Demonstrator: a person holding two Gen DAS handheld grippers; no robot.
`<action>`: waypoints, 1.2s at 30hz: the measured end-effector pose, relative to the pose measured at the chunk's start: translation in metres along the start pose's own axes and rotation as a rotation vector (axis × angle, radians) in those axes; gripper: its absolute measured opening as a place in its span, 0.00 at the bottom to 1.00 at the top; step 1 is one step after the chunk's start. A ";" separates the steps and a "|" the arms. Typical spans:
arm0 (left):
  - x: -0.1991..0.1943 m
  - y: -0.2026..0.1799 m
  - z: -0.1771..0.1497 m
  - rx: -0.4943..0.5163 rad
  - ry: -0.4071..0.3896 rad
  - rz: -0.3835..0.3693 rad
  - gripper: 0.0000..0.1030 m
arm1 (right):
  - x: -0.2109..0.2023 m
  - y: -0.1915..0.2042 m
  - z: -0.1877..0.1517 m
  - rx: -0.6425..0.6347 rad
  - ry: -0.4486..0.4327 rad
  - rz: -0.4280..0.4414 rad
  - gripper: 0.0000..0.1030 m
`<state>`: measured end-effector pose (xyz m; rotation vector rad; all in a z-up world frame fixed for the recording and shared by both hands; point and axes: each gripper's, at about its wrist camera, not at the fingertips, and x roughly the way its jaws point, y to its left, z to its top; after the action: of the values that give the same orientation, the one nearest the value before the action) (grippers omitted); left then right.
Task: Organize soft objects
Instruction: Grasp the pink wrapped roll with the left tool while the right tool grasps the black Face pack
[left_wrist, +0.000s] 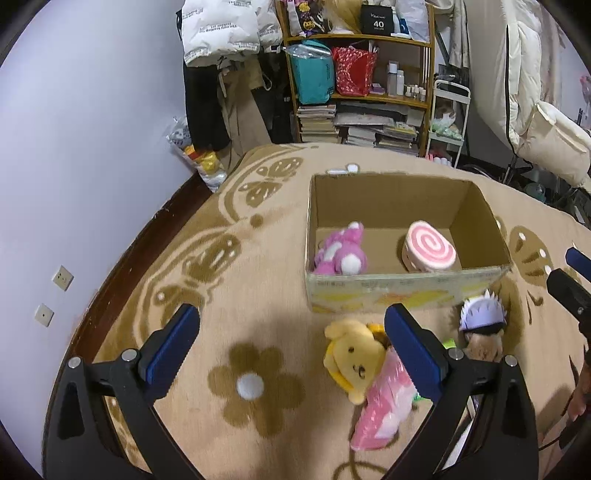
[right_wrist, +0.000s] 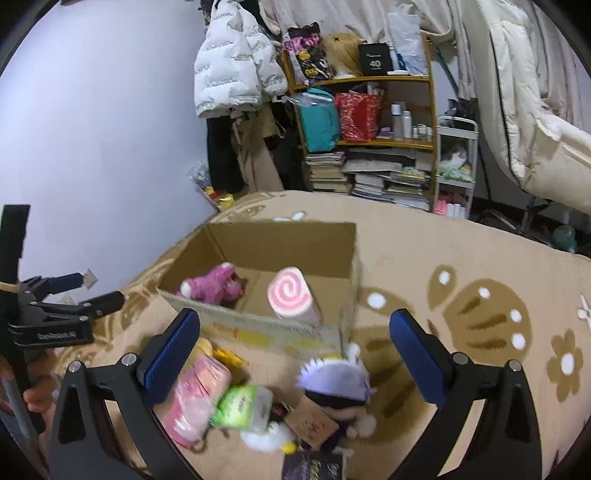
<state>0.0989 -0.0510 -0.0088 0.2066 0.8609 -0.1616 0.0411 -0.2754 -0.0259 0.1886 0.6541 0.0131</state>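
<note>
Right gripper (right_wrist: 295, 354), jaws apart, hovers above a blurred, seemingly white-haired doll (right_wrist: 338, 384).

Legible marking — "40" in white on a black box (left_wrist: 377, 19) on the top shelf (left_wrist: 354, 38). Print on white jacket (left_wrist: 218, 31) and cardboard box (left_wrist: 402, 291) — unreadable.
</note>
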 end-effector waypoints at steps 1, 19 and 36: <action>-0.001 -0.001 -0.004 0.000 0.008 -0.005 0.97 | -0.003 -0.001 -0.005 0.002 0.004 -0.007 1.00; 0.005 -0.030 -0.052 0.069 0.159 -0.048 0.97 | 0.000 0.001 -0.058 0.043 0.222 -0.026 1.00; 0.057 -0.065 -0.073 0.188 0.296 -0.059 0.97 | 0.047 -0.008 -0.088 0.071 0.441 -0.084 1.00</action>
<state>0.0674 -0.0989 -0.1062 0.3876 1.1474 -0.2719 0.0248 -0.2649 -0.1242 0.2288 1.1023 -0.0504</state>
